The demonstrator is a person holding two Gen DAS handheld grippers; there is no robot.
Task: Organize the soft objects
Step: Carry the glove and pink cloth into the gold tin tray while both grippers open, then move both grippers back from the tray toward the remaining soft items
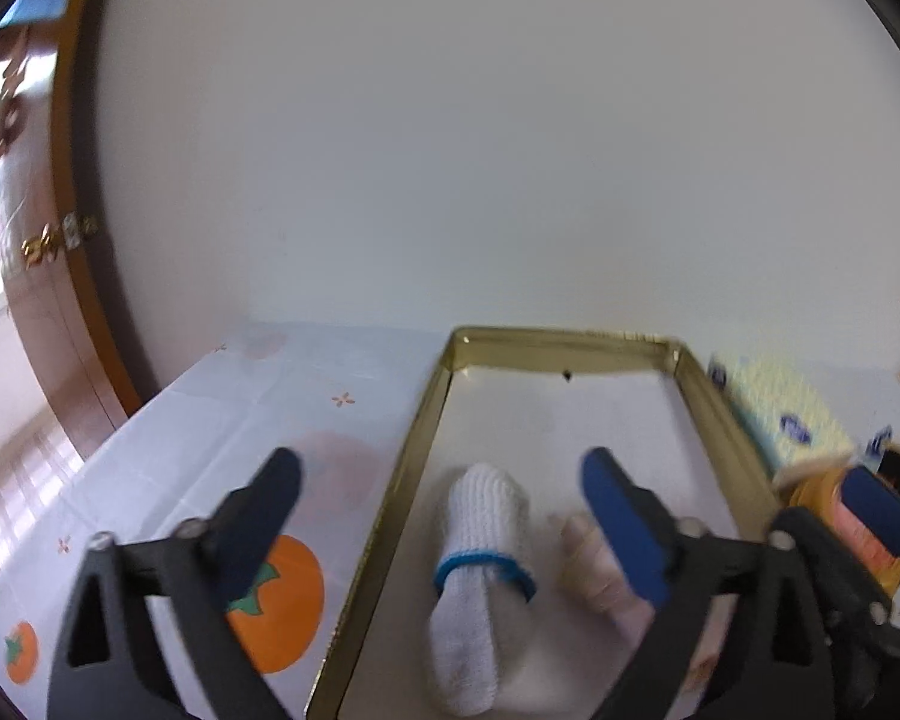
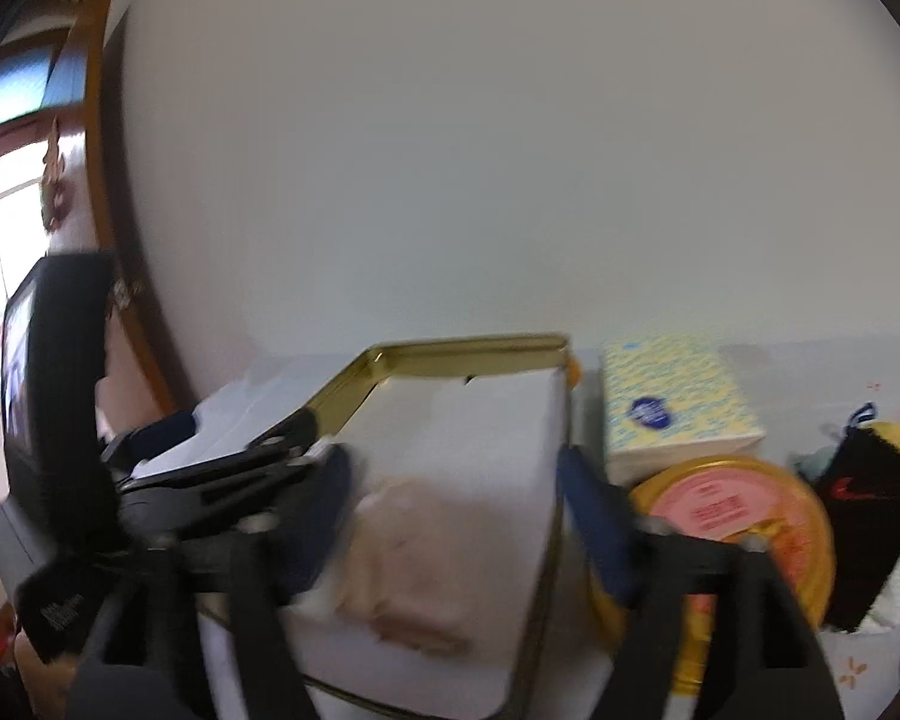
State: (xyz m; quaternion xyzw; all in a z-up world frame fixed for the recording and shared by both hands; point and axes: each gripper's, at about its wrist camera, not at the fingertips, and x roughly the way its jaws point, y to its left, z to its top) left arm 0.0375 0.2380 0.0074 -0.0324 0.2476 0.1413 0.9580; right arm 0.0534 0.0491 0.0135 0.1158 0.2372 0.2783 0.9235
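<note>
I find both grippers, left gripper (image 1: 441, 498) and right gripper (image 2: 450, 516), wide open and empty over the gold tray (image 1: 570, 341), white rolled sock (image 1: 480, 576) lengthwise lower centre, nearer the left.

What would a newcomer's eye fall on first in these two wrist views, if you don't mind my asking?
Probably the gold-rimmed tin tray at the centre of the table, with a rolled white sock with a blue band lying inside it and a pale beige sock beside that. Next come the open left gripper hanging over the white roll, and the bright orange fruit prints on the tablecloth left of the tray.
</note>
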